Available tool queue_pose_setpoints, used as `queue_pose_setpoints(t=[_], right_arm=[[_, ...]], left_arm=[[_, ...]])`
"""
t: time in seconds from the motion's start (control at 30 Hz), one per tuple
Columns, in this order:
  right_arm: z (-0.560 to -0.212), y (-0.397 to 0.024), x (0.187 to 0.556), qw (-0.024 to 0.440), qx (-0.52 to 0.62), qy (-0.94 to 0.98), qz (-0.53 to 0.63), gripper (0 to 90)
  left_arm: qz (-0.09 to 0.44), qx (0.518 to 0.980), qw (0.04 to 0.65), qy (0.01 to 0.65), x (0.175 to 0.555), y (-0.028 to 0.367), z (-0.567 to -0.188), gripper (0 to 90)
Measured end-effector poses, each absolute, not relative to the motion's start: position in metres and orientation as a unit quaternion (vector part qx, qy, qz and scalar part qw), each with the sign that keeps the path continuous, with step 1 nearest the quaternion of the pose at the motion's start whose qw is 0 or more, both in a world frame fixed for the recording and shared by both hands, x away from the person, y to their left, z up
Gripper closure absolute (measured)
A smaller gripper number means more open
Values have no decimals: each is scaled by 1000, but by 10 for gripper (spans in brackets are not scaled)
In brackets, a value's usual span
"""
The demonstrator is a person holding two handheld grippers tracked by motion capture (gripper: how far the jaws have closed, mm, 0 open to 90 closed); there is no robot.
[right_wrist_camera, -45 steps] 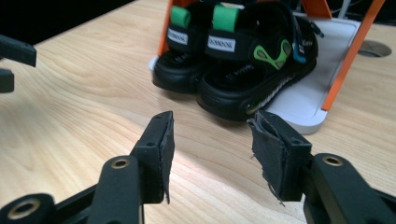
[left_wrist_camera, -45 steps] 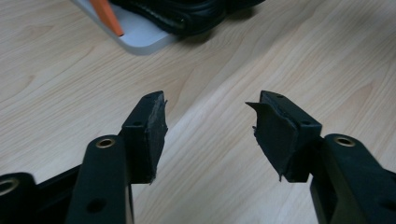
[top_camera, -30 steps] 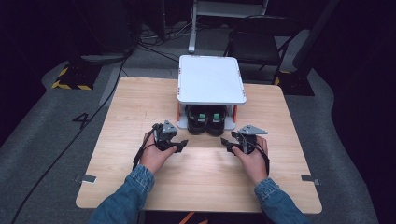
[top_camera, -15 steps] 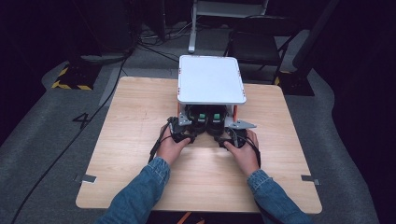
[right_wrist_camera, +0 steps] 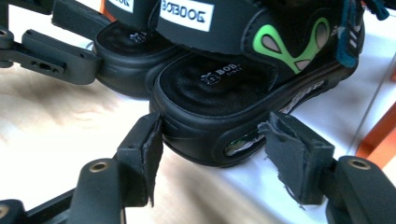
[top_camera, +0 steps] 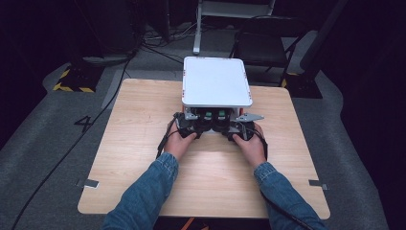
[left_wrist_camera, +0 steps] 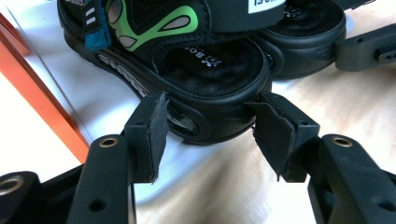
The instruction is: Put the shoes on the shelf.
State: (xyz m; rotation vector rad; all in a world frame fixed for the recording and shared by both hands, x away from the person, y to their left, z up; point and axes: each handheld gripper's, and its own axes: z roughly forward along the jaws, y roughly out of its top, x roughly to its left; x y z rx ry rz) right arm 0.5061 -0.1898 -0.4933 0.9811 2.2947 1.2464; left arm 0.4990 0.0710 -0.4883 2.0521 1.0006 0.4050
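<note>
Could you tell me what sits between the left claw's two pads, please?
The black sandal's heel: the left claw is shut on it, both pads pressing its sides, as the left gripper view shows.

The shoe rack (top_camera: pixel 216 81) stands at the far middle of the table (top_camera: pixel 143 124); under its top shelf two sandals sit side by side, left sandal (left_wrist_camera: pixel 187 70) and right sandal (right_wrist_camera: pixel 243 88), heels toward the person; left gripper (left_wrist_camera: pixel 208 133) at one heel, right gripper (right_wrist_camera: pixel 210 149) at the other.
</note>
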Motion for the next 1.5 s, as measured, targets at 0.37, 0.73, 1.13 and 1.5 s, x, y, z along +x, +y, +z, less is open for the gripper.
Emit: queue_pose_setpoints(t=[0.37,0.73,1.13,1.5], right_arm=[[-497,-190,529,211,370,792,436,503],[-498,-186,524,204,374,795,431,499],[-453,-199,480,205,354,781,472,428],[-407,-224,427,213,342,772,490,359]], left_arm=[[192,812,388,391,519,62,-489,422],[218,798,391,403,523,64,-490,423],[216,802,410,376,457,78,-460,363],[226,795,437,355,388,112,-402,245]])
